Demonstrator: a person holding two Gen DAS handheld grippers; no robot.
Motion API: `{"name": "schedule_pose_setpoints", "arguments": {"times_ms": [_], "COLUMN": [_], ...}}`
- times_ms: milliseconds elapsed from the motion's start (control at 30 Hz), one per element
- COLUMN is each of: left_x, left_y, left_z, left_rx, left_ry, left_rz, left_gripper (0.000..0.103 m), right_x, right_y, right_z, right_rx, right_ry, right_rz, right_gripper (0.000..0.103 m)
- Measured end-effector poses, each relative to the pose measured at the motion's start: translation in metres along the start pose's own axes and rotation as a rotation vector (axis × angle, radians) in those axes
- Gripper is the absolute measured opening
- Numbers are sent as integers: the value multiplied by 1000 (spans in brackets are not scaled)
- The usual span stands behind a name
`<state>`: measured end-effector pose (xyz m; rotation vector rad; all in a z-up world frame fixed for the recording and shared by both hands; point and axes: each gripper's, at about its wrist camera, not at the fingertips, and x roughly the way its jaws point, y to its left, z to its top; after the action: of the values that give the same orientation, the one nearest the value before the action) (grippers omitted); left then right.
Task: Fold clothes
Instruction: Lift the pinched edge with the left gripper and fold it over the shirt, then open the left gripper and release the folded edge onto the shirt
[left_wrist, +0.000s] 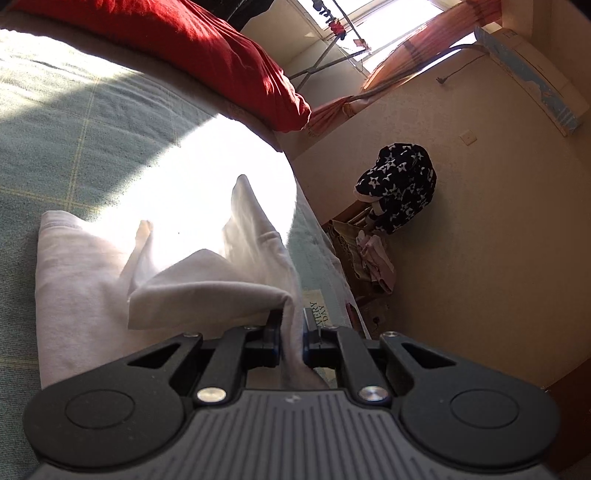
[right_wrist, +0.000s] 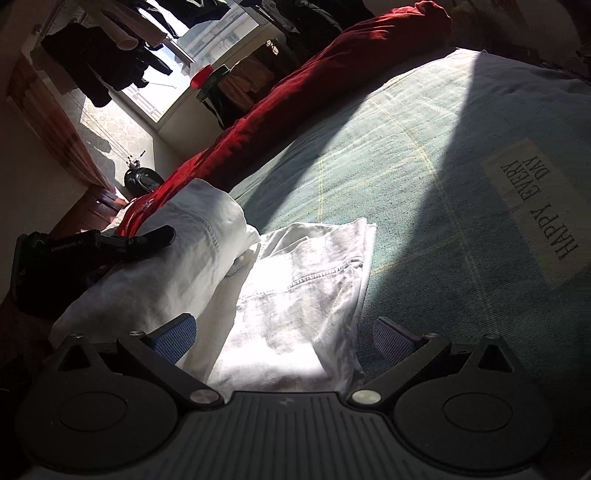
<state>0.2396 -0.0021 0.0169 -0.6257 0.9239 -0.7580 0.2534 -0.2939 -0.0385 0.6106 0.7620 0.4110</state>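
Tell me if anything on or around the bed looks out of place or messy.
Nothing is damaged or spilled. Off the bed, a star-patterned garment is heaped by the wall above a pinkish cloth, both unfolded. On the bedspread, the white garment is half folded, one part lifted in the left tongs.

1. The garment (right_wrist: 295, 295) is white, of thick cloth, with stitched seams and a pocket.
2. It lies on the bed (right_wrist: 424, 184), partly folded, its lower part flat in sunlight.
3. One side is lifted and rolled over toward the red blanket (right_wrist: 295, 92).
4. A bunched edge (left_wrist: 291, 332) is pinched between fingers.
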Motion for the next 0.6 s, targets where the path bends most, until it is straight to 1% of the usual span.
{"name": "schedule_pose_setpoints", "arguments": {"times_ms": [333,500,600], "left_x": [58,79,87], "left_y": [3,3,2], "left_z": [-16,-23,-26], "left_rx": [-5,20,37], "left_ry": [98,138,158], "left_rz": [79,121,138], "left_gripper": [8,9,13], "right_x": [-13,-14,-14], "right_y": [-27,-34,-37], "right_z": [1,1,1], "right_rx": [52,68,72], "right_ry": [-27,-33,-35], "right_rz": [-27,-40,-47], "right_gripper": [103,103,103]}}
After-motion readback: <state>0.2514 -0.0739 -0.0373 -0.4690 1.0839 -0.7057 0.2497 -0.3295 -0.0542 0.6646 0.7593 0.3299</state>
